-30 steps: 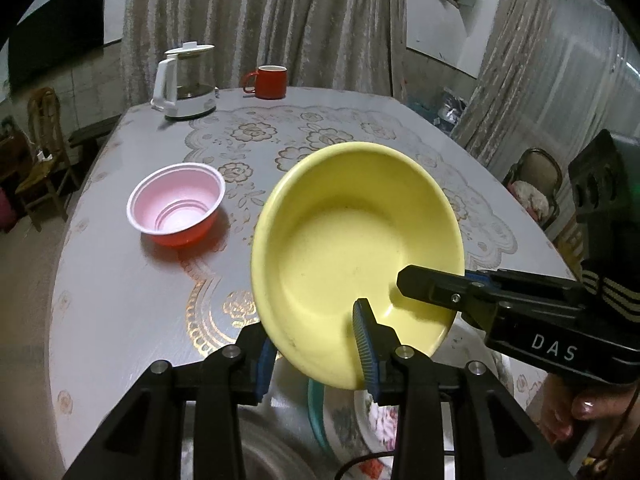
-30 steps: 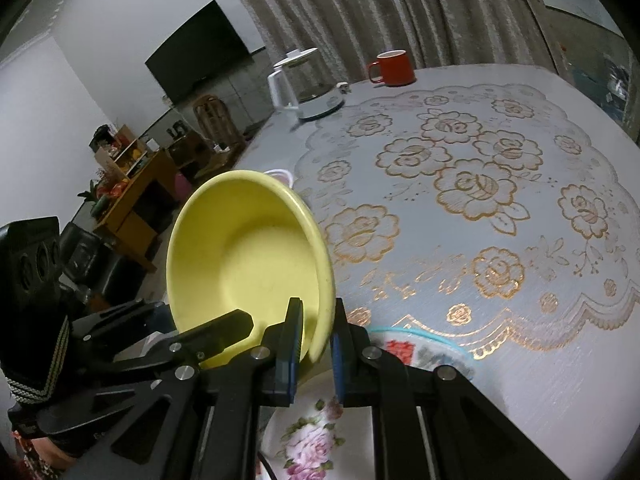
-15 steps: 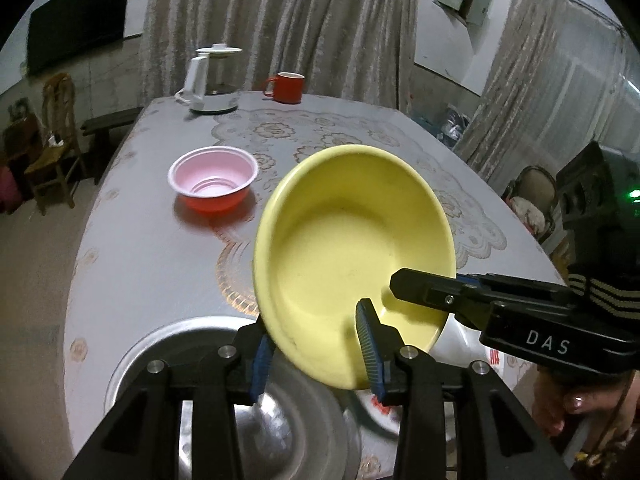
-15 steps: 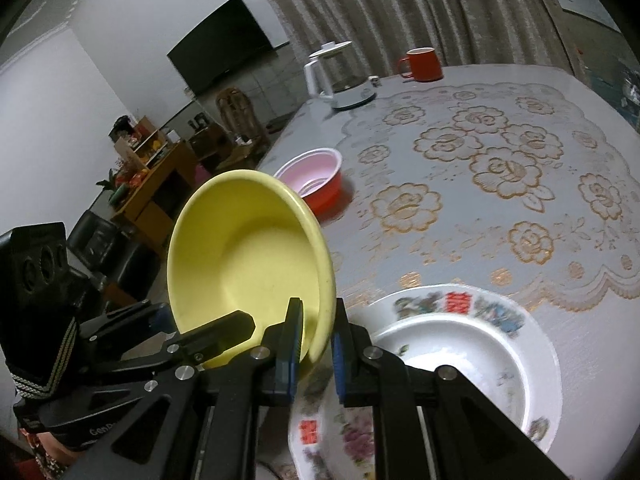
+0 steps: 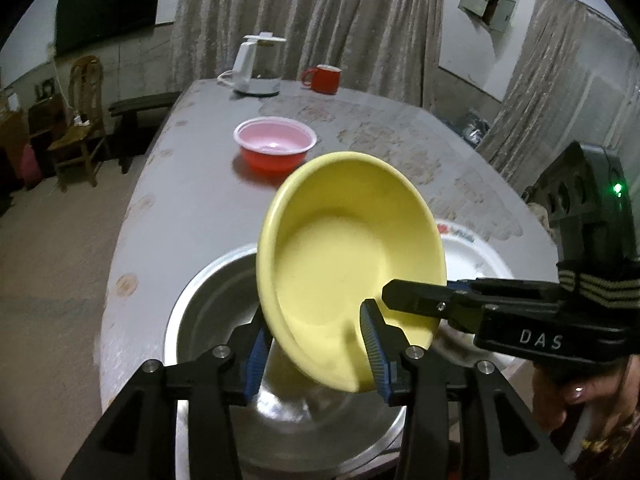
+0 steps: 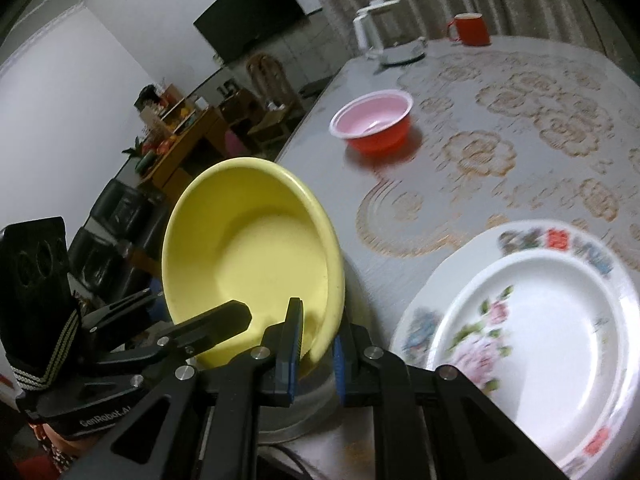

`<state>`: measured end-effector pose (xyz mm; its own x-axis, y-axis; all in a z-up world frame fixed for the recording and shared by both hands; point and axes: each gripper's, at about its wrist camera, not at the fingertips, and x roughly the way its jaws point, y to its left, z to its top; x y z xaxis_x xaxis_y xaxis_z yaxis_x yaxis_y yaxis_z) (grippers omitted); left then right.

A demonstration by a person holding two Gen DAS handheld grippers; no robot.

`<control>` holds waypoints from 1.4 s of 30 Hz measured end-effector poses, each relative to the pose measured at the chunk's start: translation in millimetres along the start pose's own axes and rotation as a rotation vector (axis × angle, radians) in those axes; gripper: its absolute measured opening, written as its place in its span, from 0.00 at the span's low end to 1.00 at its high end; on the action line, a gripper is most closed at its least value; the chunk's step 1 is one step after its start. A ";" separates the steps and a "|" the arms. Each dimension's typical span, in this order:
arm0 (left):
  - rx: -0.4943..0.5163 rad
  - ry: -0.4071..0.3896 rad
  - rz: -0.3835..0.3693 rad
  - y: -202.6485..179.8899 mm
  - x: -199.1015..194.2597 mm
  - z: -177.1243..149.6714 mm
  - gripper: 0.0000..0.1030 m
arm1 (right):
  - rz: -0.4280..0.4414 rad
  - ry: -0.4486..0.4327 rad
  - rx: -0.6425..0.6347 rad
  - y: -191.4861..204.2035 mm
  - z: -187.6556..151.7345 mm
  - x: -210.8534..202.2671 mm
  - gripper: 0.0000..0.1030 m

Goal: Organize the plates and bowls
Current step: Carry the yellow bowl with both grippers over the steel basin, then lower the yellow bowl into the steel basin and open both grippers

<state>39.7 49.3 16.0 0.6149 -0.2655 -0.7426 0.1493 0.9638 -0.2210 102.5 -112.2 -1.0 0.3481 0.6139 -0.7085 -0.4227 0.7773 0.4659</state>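
Observation:
A yellow bowl [image 5: 344, 260] is held tilted in the air over a large steel basin [image 5: 208, 312]. My right gripper [image 6: 316, 352] is shut on the yellow bowl's [image 6: 248, 256] rim. My left gripper [image 5: 316, 356] straddles the bowl's lower rim with its jaws apart, not pinching it. A white floral plate [image 6: 532, 344] lies on the table to the right of the basin. A red bowl with a pink inside [image 5: 275, 148] stands farther back on the table; it also shows in the right wrist view [image 6: 374, 122].
A white kettle [image 5: 256, 68] and a red mug [image 5: 324, 78] stand at the far end of the table [image 5: 192, 200]. Chairs [image 5: 76, 120] and a bench stand to the left of the table. The table's left edge drops to the floor.
Both grippers and the yellow bowl have pulled back toward the near edge and risen. The steel basin and the floral plate have come fully into view beneath.

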 end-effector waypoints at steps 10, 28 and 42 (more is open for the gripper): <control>-0.021 0.053 0.036 18.5 13.1 -25.5 0.42 | 0.002 0.087 0.004 9.2 -18.8 29.2 0.14; 0.039 0.081 0.088 20.0 24.4 -33.7 0.42 | -0.088 0.171 -0.059 26.3 -18.8 46.7 0.23; 0.043 0.059 0.093 25.6 12.3 -30.2 0.63 | -0.126 0.208 -0.062 27.7 -14.7 49.4 0.26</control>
<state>27.7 70.0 -17.9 0.5809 -0.1745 -0.7951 0.1277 0.9842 -0.1227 95.7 -62.4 -30.9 0.2239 0.4662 -0.8559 -0.4398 0.8320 0.3382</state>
